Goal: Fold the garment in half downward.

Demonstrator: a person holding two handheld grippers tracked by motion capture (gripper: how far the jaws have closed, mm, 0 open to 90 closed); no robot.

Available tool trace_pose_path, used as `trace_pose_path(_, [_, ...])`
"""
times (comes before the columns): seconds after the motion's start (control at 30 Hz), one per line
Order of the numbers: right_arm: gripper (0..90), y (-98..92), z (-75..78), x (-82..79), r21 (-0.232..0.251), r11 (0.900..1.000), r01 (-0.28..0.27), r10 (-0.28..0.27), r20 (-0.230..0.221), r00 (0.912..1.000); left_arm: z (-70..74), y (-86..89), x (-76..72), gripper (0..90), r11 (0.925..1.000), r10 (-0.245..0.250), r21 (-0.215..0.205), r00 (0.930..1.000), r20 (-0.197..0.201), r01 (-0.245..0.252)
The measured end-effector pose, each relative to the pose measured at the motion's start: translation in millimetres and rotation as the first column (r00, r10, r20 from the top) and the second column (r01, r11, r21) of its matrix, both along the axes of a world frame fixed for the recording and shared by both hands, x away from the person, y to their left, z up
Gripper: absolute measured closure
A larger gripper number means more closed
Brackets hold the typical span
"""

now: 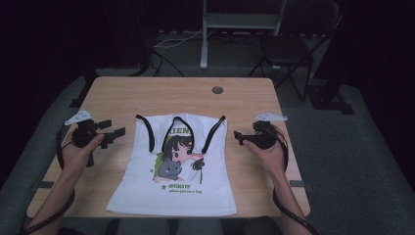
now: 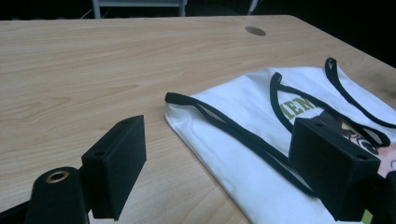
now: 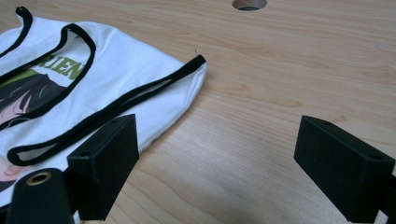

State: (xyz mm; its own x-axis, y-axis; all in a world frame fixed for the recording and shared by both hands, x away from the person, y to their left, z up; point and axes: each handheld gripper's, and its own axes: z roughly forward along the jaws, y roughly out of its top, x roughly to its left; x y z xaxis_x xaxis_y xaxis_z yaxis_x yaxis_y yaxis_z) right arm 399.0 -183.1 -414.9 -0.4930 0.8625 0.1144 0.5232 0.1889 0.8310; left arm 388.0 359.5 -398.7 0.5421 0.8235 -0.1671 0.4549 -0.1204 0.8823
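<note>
The jaws of the left gripper point(image 2: 217, 161) are held wide apart, and nothing is caught between them; one jaw is seen over bare wood and the other over the edge of the white top point(image 2: 261, 154). The jaws of the right gripper point(image 3: 233, 170) are spread wide too, with only bare wood seen in the gap. In the high view the left gripper point(image 1: 105, 131) is held just off the left side of the top point(image 1: 183, 191), and the right gripper point(image 1: 244, 137) is held just off its right side, each near a shoulder strap. The top is laid flat in the middle of the wooden table point(image 1: 147, 93), picture side up, with its black-edged straps pointed away from the person. It is judged to be very light, soft and floppy. It cannot be broken, but it can be bunched up or dragged if only one side is pulled. A thin layer like this is hard to pick up from flat wood, so it is best pinched at an edge. The left strap end point(image 2: 175, 98) and the right strap end point(image 3: 198, 60) look like good spots, because the black trim there is thicker and is lifted a little.
</note>
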Motion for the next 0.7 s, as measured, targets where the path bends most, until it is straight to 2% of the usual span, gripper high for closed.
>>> trace_pose_path(0.17, [13.1,6.7,4.1,12.3,-0.001,1.000,-0.016,0.016,-0.012,0.9998,-0.1,-5.9,19.8,18.9,0.9999,0.001,0.017,0.9992,-0.040,0.000])
trace_pose_path(0.33, [13.1,20.7,9.2,38.5,-0.005,0.999,-0.039,0.039,-0.044,0.9983,-0.3,-15.7,55.2,18.9,0.9994,0.022,0.030,0.9947,-0.101,-0.019])
trace_pose_path(0.47, [15.1,33.9,11.9,63.4,0.000,0.998,-0.060,0.060,-0.080,0.9950,-5.0,-26.5,85.2,18.9,0.9972,0.030,0.072,0.9857,-0.166,-0.018])
trace_pose_path(0.53, [18.2,41.2,11.3,74.6,0.009,0.997,-0.076,0.076,-0.109,0.9911,-8.4,-31.4,96.7,18.9,0.9970,0.031,0.076,0.9810,-0.192,-0.016])
trace_pose_path(0.63, [22.2,49.7,7.9,88.9,-0.014,0.995,-0.094,0.091,-0.141,0.9858,-13.4,-38.5,109.5,19.0,0.9963,0.027,0.085,0.9755,-0.218,-0.009])
trace_pose_path(0.67, [23.9,50.7,6.6,92.2,-0.021,0.996,-0.091,0.087,-0.146,0.9855,-17.5,-42.0,114.5,19.0,0.9951,0.020,0.099,0.9720,-0.234,0.004])
trace_pose_path(0.7, [23.9,50.7,6.6,92.2,-0.021,0.996,-0.091,0.087,-0.146,0.9855,-17.5,-42.0,114.5,19.0,0.9951,0.020,0.099,0.9720,-0.234,0.004])
